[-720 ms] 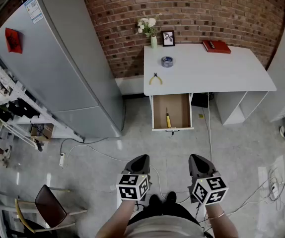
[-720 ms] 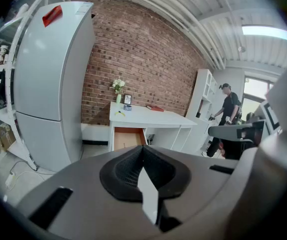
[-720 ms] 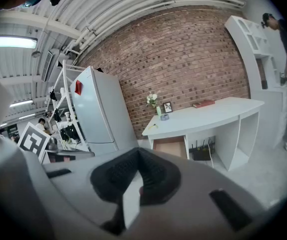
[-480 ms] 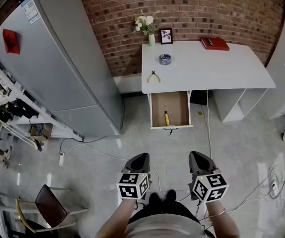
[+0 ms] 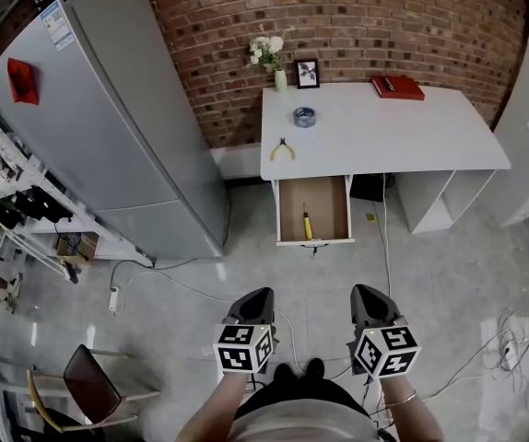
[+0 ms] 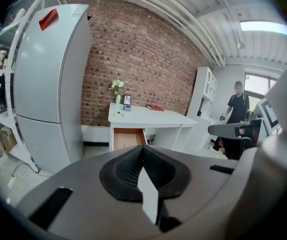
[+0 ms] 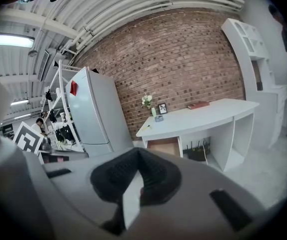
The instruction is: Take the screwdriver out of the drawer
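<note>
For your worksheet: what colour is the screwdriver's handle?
Yellow screwdriver handle, clearest in the head view.

Bright, even indoor light. A ceiling lamp [image 6: 266, 28] glows white up and to the right of the left gripper [image 6: 142, 151], and a window [image 6: 257, 84] below it is washed out. A second lamp [image 7: 6, 40] burns out up and to the left of the right gripper [image 7: 138, 156]. Pale glare lies on the floor [image 5: 513, 293] to that gripper's right. The desk [image 5: 384, 132] ahead casts a soft shadow beneath. The brick wall [image 5: 357, 17] bows. Both gripper views darken at the corners, and the gripper bodies near the lens are blurred.
</note>
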Motion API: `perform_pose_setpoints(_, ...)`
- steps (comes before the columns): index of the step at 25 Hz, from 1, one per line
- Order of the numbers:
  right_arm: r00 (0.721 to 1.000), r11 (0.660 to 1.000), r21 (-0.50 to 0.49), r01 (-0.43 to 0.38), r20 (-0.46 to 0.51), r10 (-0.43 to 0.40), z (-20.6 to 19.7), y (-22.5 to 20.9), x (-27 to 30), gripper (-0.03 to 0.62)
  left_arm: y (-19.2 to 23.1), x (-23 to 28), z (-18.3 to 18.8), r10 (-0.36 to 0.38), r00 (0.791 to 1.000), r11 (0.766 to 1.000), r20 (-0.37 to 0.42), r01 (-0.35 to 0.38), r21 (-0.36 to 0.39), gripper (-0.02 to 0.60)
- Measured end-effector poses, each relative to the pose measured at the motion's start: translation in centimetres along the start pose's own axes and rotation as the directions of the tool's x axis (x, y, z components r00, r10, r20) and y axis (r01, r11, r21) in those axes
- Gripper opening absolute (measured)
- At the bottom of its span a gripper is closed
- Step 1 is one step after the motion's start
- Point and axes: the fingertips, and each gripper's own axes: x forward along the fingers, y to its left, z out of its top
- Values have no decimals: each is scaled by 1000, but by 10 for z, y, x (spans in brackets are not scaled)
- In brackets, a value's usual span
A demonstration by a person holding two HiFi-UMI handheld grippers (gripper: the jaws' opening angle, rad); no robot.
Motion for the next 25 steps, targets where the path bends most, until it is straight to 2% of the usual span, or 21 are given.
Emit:
perform_pose_setpoints(7, 999, 999, -33, 38, 13, -38, 4, -12, -3, 15, -9, 1, -1, 5, 1000, 1000, -1, -5, 3, -6)
perform_pose_setpoints(25, 998, 996, -77, -45, -49, 41, -6, -5, -9, 141, -23, -8, -4, 39, 999, 999, 19, -39, 5, -6)
